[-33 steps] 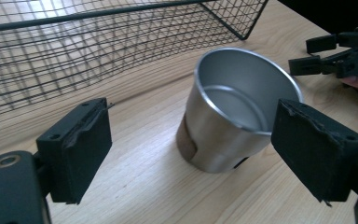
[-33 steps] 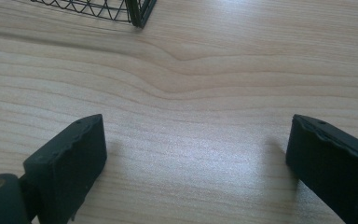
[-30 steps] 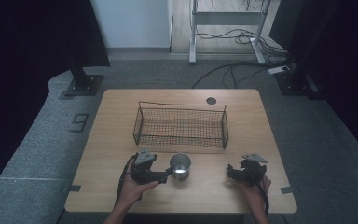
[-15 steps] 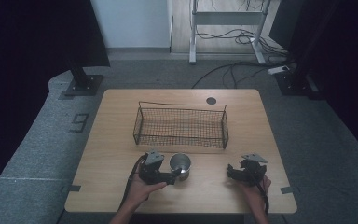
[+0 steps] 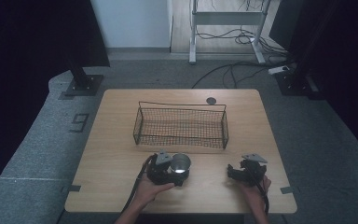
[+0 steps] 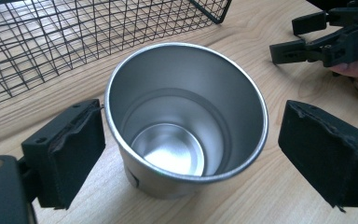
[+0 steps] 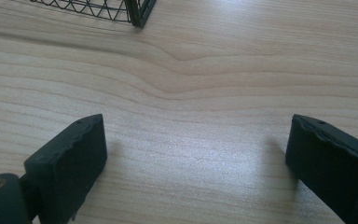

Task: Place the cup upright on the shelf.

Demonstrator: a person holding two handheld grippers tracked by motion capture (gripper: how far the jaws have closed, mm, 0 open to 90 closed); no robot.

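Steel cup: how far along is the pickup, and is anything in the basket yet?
Done: the left gripper is open, jaws either side of the upright steel cup, one pad near its rim. In hand: nothing; the right gripper is open over bare table. Left: closing and lifting; the wire basket looks empty.

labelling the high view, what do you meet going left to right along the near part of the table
left claw → metal cup between its jaws → bare table → right claw, open over the wood
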